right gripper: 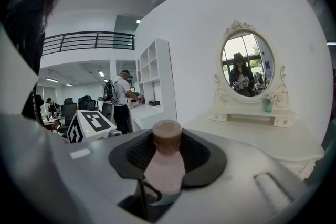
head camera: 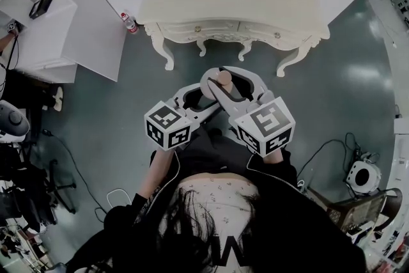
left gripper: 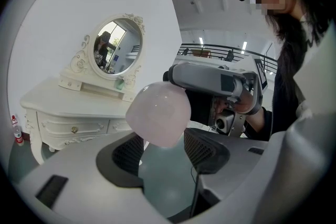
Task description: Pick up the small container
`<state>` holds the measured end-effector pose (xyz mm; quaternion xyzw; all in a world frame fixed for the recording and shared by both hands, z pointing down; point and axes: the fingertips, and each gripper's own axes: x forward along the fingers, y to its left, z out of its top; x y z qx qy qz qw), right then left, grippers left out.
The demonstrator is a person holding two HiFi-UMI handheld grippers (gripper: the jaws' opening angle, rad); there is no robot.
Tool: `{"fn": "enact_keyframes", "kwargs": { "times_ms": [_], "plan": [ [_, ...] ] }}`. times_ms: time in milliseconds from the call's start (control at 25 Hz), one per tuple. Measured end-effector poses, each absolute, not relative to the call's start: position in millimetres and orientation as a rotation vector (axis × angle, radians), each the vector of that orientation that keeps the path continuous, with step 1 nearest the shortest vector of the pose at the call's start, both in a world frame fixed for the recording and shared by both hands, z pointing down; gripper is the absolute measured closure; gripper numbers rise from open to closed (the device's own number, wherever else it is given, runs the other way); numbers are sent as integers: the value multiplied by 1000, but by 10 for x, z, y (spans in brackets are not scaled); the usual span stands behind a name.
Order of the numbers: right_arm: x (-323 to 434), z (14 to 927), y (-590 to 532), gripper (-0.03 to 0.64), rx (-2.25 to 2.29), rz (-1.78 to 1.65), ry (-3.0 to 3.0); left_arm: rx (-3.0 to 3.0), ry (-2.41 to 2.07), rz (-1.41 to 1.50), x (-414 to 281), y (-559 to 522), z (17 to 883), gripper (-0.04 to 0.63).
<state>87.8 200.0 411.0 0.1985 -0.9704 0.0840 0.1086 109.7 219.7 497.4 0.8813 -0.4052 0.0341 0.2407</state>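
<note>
The small container [head camera: 225, 78] is a pale pink bottle with a brown cap [right gripper: 167, 134], held in the air in front of the person's chest. My right gripper [head camera: 228, 82] is shut on it, with the dark pads on either side of its neck and body [right gripper: 164, 168]. In the left gripper view the bottle's rounded pink base [left gripper: 157, 113] sits right at my left gripper's [left gripper: 165, 145] tips. That gripper [head camera: 203, 96] stands open, and its pads do not press the bottle. The right gripper [left gripper: 215, 81] shows just behind the base.
A cream dressing table [head camera: 185, 0] with an oval mirror [right gripper: 247, 63] stands ahead, a small green cup [right gripper: 268, 105] on its shelf. A red-capped bottle [head camera: 129, 22] stands on the floor by its left leg. White shelving [head camera: 38, 41] is at the left; cables [head camera: 326, 150] lie at the right.
</note>
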Motion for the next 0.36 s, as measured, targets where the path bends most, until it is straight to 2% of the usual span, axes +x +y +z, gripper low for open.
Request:
{"fn": "enact_keyframes", "kwargs": {
  "times_ms": [360],
  "plan": [
    [860, 4110, 2018, 472, 577, 242, -2858, 2412, -1114, 97, 1075, 2210, 4974, 367]
  ]
}}
